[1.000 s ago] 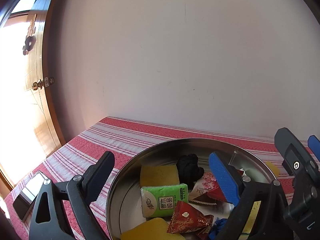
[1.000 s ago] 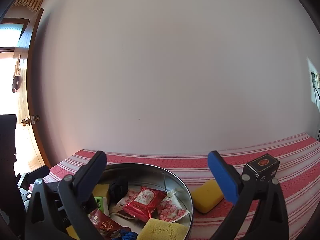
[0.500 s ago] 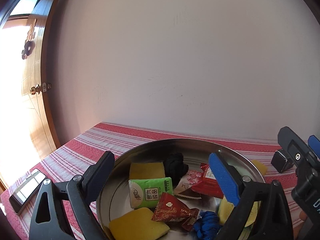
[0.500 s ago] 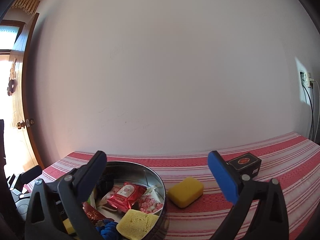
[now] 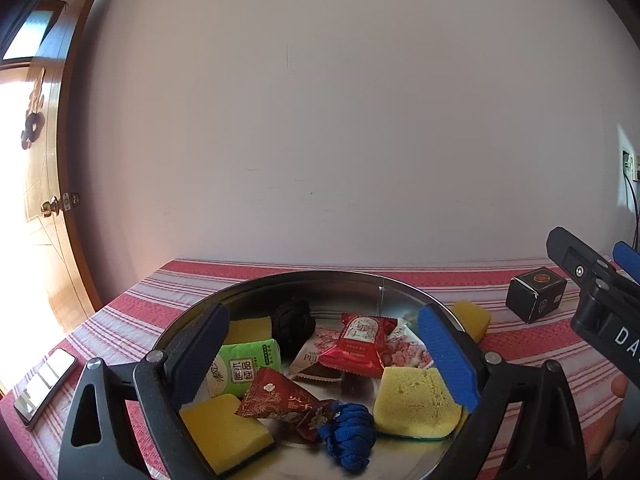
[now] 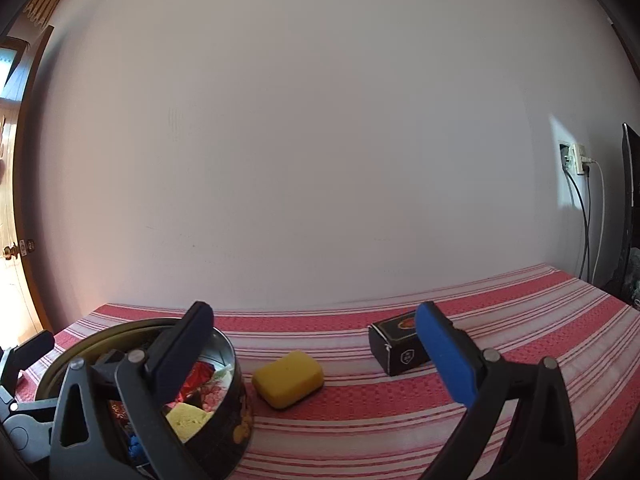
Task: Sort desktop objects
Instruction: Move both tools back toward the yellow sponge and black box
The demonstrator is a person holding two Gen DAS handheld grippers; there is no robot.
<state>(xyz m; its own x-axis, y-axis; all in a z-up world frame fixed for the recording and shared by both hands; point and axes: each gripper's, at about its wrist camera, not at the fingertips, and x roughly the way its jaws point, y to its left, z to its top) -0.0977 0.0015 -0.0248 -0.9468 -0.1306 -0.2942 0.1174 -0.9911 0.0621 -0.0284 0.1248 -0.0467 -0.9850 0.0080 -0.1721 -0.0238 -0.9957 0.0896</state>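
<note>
Both tools gape empty: left tool (image 5: pixel 328 354) above the round tin (image 5: pixel 384 280), right tool (image 6: pixel 316 346) above the tabletop's (image 6: pixel 400 420) yellow sponge (image 6: pixel 288 378), seemingly clear of it.

setting: a home room. a red-and-white striped tablecloth (image 6: pixel 400 412) is covering the table against a plain pale wall (image 6: pixel 320 160). a wooden door (image 5: pixel 48 200) with a brass knob (image 5: pixel 50 208) is standing at 9 o'clock, daylight pouring in beside it. a wall socket (image 6: pixel 576 158) at 3 o'clock is feeding cables (image 6: pixel 586 232) hanging down. a phone (image 5: pixel 44 384) is lying at 8 o'clock.
</note>
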